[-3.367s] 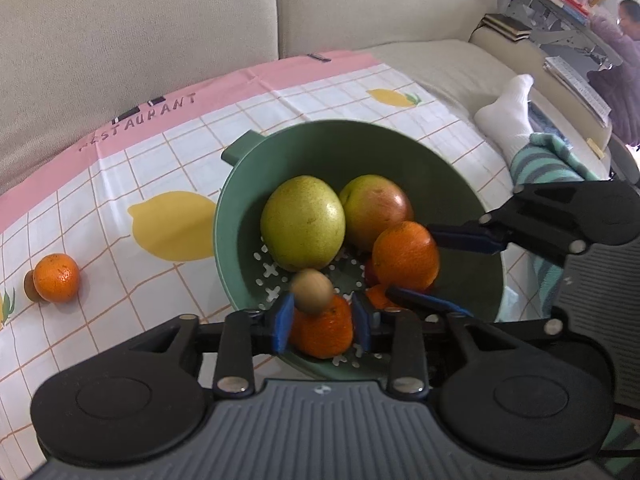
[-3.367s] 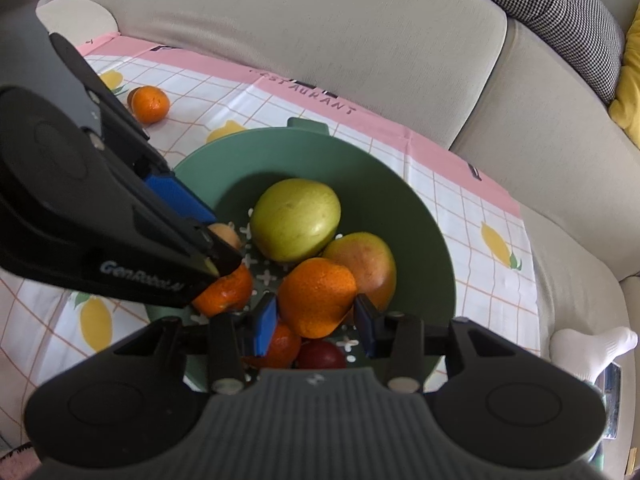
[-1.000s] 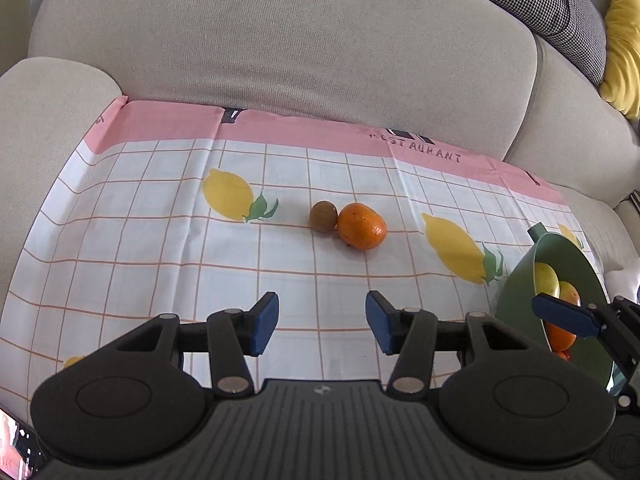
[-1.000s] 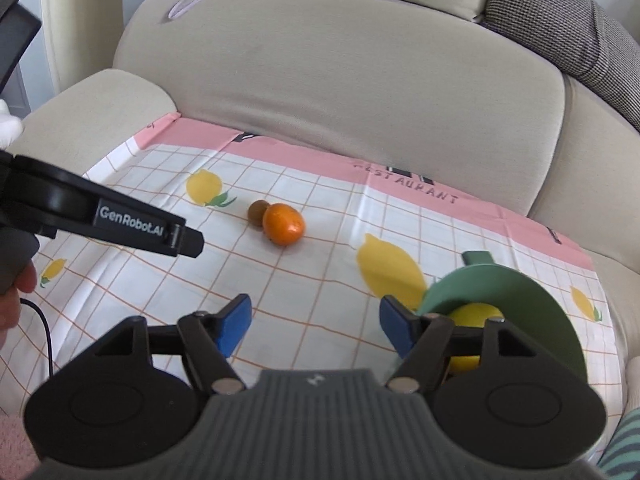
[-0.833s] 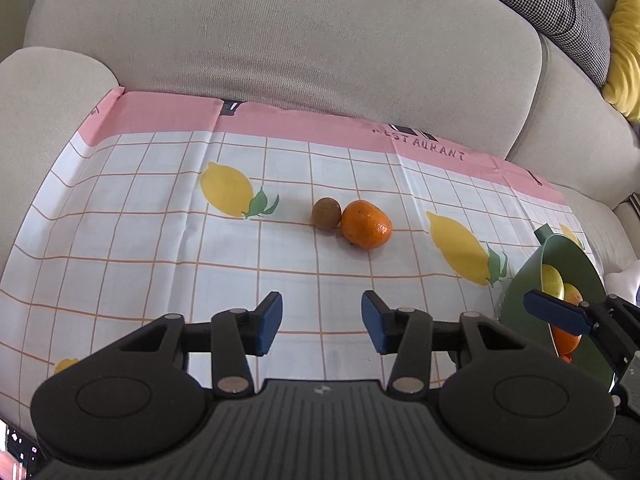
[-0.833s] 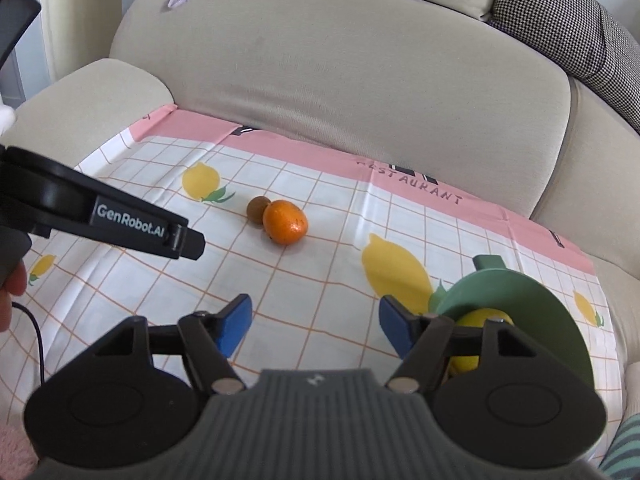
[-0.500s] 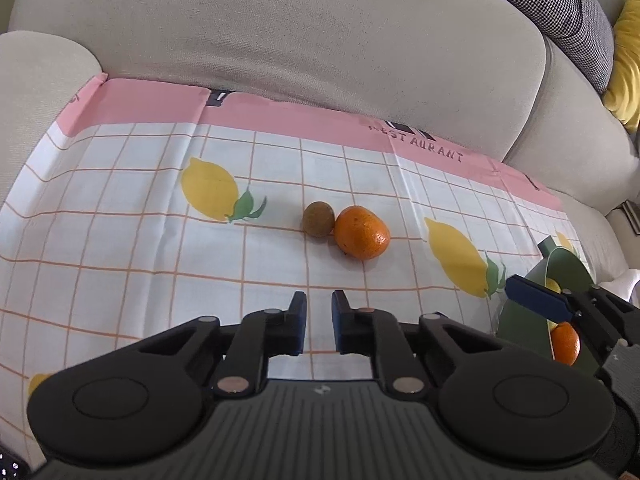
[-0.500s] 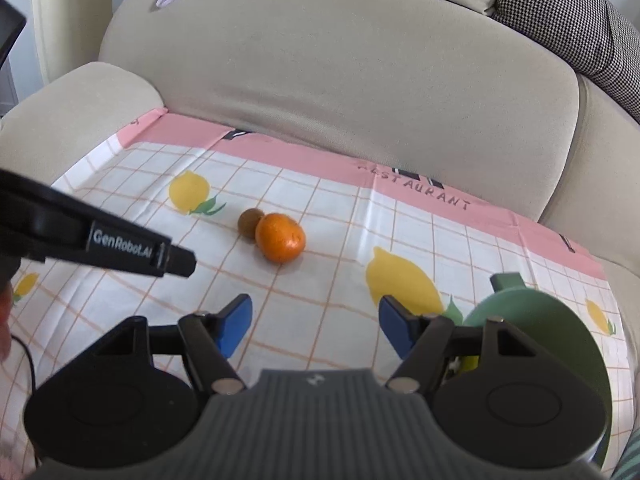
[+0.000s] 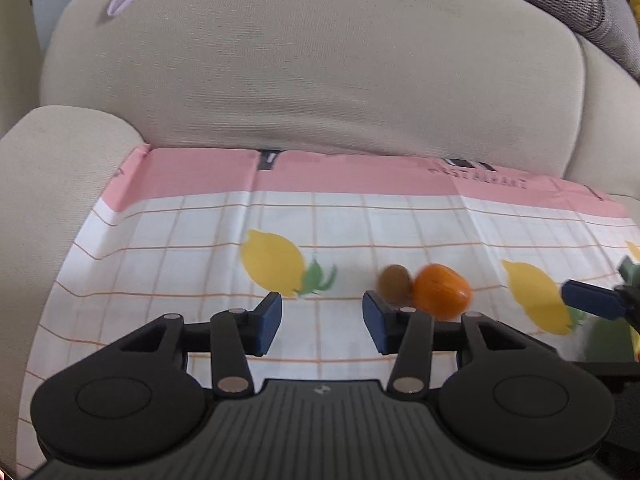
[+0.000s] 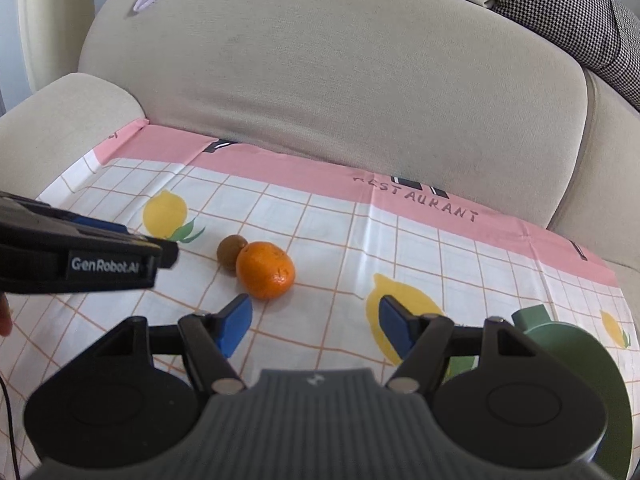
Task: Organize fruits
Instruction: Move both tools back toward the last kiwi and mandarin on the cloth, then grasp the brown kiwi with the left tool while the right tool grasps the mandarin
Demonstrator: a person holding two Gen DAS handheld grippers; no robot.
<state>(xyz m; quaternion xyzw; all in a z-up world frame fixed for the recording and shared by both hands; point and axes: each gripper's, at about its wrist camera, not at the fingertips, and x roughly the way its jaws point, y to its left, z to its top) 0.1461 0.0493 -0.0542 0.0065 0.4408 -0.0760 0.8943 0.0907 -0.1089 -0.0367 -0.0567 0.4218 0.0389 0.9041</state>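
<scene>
Beige sofa (image 10: 340,80) carries a lemon-print cloth (image 10: 340,232). Near right sits the green bowl (image 10: 580,352). Both the left hand-held gripper (image 9: 322,320) and right hand-held gripper (image 10: 316,324) gape empty. Mid-cloth, the orange (image 10: 265,270) touches a kiwi (image 10: 231,251) on its left.

Black tongs (image 10: 315,324), blue pads (image 10: 234,323)

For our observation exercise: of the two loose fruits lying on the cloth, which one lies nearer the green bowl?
The orange mandarin. It touches the smaller brown kiwi but sits on the side toward the green bowl.
</scene>
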